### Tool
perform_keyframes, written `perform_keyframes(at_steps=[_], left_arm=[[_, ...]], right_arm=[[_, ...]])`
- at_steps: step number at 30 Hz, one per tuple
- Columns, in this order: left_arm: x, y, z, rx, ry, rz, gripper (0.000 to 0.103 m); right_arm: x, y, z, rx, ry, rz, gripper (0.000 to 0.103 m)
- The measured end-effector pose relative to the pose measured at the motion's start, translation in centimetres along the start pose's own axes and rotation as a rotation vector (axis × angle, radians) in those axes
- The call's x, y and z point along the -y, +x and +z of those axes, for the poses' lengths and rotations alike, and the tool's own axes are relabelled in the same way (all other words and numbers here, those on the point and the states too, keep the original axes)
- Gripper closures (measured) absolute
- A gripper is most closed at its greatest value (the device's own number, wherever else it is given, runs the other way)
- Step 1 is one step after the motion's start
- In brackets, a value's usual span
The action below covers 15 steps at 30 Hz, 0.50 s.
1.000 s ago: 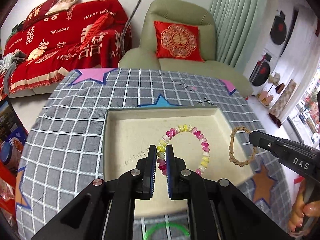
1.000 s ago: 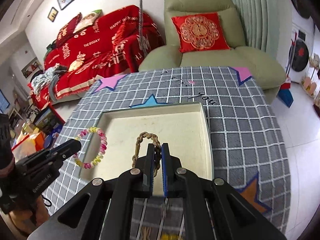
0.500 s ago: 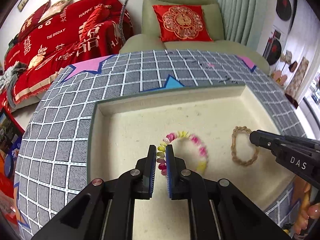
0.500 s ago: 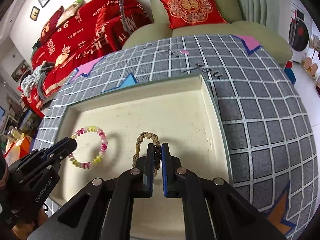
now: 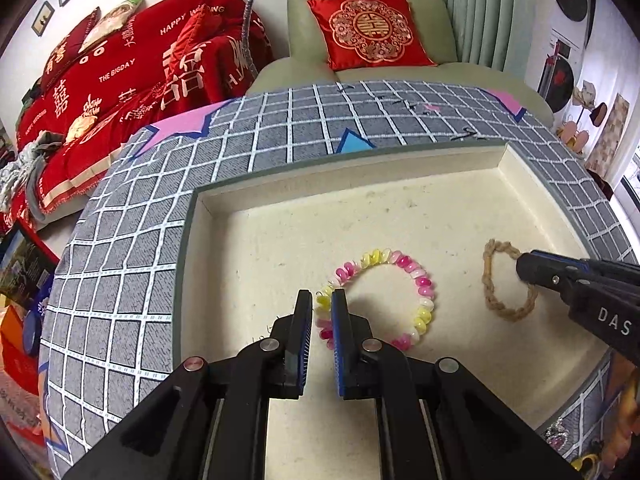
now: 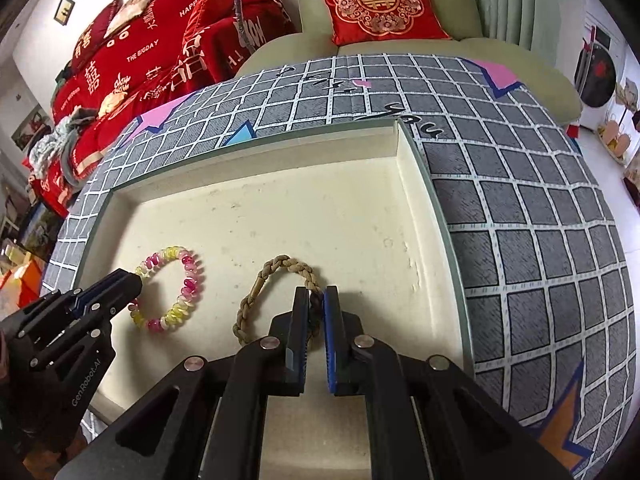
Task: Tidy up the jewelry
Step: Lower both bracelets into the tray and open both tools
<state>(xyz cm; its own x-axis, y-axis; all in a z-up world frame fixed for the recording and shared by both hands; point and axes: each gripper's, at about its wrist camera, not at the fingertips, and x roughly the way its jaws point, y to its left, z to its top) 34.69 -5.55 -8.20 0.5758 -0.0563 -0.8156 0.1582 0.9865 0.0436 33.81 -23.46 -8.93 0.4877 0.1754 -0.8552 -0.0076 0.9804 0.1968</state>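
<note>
— Both grippers are angling steeply down into the cream tray, aren't they?

— Yes. Left gripper is clamping the near-left arc of the beaded bracelet, jaws nearly together with pink and yellow beads pinched between them. Right gripper is pinching the braided cord bracelet at its right side, jaws drawn in on the cord.

— Where are the bracelets lying?

— Both are resting on the tray floor, side by side but apart, beaded one to the left; the tray is sitting on the grid-patterned counter.

— Anything hard to read?

— Gripper fingers are covering the clamped stretch of each bracelet. At the left view's lower right edge, a hand is showing only partly, and small sparkly pieces beside it are too tiny to identify.
</note>
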Motion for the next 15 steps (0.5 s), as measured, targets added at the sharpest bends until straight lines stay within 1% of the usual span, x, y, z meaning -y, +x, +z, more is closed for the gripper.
perform_keyframes(at_steps=[4, 9, 10, 11, 12, 13, 14, 15], left_arm=[[0.1, -0.8, 0.2, 0.024, 0.003, 0.002, 0.082], [0.2, -1.7, 0.5, 0.054, 0.009, 0.000, 0.082], [0.2, -1.8, 0.6, 0.055, 0.005, -0.004, 0.081], [0.1, -1.8, 0.6, 0.052, 0.002, -0.007, 0.081], [0.1, -1.9, 0.7, 0.048, 0.000, -0.009, 0.059], [0.1, -2.0, 0.7, 0.046, -0.003, -0.008, 0.030], [0.0, -2.2, 0.6, 0.053, -0.012, 0.012, 0.000], [-0.3, -3.0, 0.4, 0.103, -0.022, 0.041, 0.000]], right_arm=[[0.6, -0.9, 0.1, 0.011, 0.041, 0.050, 0.095], [0.8, -2.1, 0.3, 0.036, 0.057, 0.079, 0.094], [0.9, -2.3, 0.4, 0.039, 0.060, 0.087, 0.092], [0.9, -2.3, 0.5, 0.037, 0.061, 0.080, 0.075], [0.8, -2.3, 0.5, 0.035, 0.061, 0.072, 0.040], [0.8, -2.3, 0.5, 0.039, 0.064, 0.062, 0.027], [0.9, -2.5, 0.4, 0.057, 0.071, 0.055, 0.023], [0.9, -2.7, 0.4, 0.063, 0.077, 0.060, 0.023]])
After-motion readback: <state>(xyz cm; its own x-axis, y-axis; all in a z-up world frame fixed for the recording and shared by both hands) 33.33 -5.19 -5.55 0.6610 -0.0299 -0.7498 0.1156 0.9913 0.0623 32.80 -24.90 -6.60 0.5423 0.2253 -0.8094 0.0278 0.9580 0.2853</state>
